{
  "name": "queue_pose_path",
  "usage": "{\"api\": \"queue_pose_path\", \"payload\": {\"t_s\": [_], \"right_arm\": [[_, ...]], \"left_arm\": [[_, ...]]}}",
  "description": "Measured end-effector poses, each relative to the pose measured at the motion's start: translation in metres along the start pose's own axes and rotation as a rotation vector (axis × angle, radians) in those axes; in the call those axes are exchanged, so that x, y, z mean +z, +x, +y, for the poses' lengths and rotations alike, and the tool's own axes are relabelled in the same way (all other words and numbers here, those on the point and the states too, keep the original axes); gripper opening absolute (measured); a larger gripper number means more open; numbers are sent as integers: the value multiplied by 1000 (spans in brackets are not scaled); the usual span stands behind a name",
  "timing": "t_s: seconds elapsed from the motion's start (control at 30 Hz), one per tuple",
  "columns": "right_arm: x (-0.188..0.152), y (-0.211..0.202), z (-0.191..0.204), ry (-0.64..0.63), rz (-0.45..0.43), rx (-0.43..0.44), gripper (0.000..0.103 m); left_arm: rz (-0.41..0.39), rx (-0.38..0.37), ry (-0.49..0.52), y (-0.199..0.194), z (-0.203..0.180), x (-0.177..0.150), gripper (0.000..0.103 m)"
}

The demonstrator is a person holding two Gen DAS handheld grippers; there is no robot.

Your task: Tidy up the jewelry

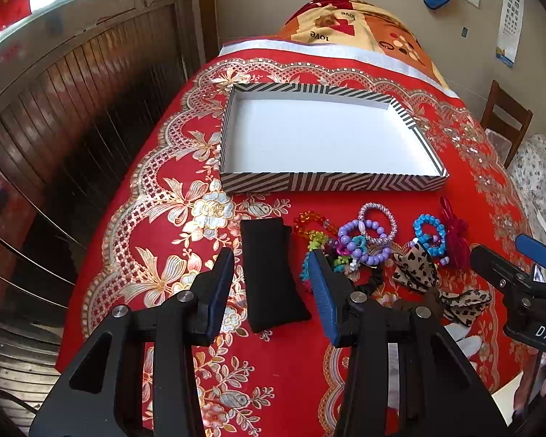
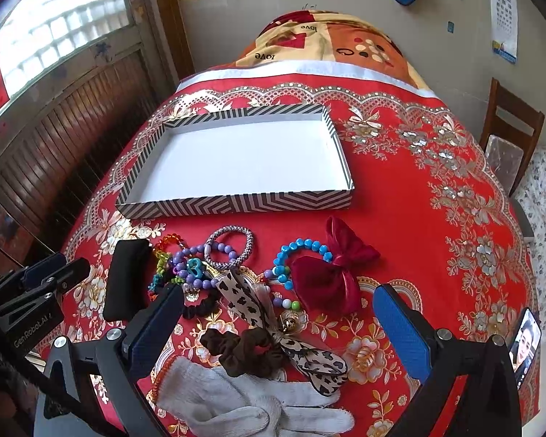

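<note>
Red tablecloth [image 1: 345, 382] held an empty tray [image 1: 320, 178] beyond tangled bracelets [image 2: 214, 258]; both grippers, left [image 1: 273, 284] and right [image 2: 276, 320], hung spread, and one snagged bead might drag its neighbours.

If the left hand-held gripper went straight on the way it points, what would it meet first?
Probably the black pouch, which lies between the open fingers of the left hand-held gripper; beyond it stands the striped tray. Depth is uncertain.

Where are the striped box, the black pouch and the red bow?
striped box [image 1: 327, 182], left wrist view, on its near wall.
black pouch [image 1: 273, 273], left wrist view, on its middle.
red bow [image 2: 324, 284], right wrist view, on its near loop.
</note>
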State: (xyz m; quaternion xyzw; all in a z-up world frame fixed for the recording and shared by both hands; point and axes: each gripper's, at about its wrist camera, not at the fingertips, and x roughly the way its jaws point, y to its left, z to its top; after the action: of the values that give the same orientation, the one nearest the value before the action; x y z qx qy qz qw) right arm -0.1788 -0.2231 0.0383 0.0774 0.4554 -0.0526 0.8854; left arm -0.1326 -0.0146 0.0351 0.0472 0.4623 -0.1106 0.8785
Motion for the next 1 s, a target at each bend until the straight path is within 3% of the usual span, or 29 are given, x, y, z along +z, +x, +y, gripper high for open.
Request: {"api": "queue_pose_path", "payload": {"t_s": [1.0], "right_arm": [[6, 10, 10, -23, 23, 1, 103]], "left_arm": [[15, -8, 2, 6, 10, 2, 42]]}}
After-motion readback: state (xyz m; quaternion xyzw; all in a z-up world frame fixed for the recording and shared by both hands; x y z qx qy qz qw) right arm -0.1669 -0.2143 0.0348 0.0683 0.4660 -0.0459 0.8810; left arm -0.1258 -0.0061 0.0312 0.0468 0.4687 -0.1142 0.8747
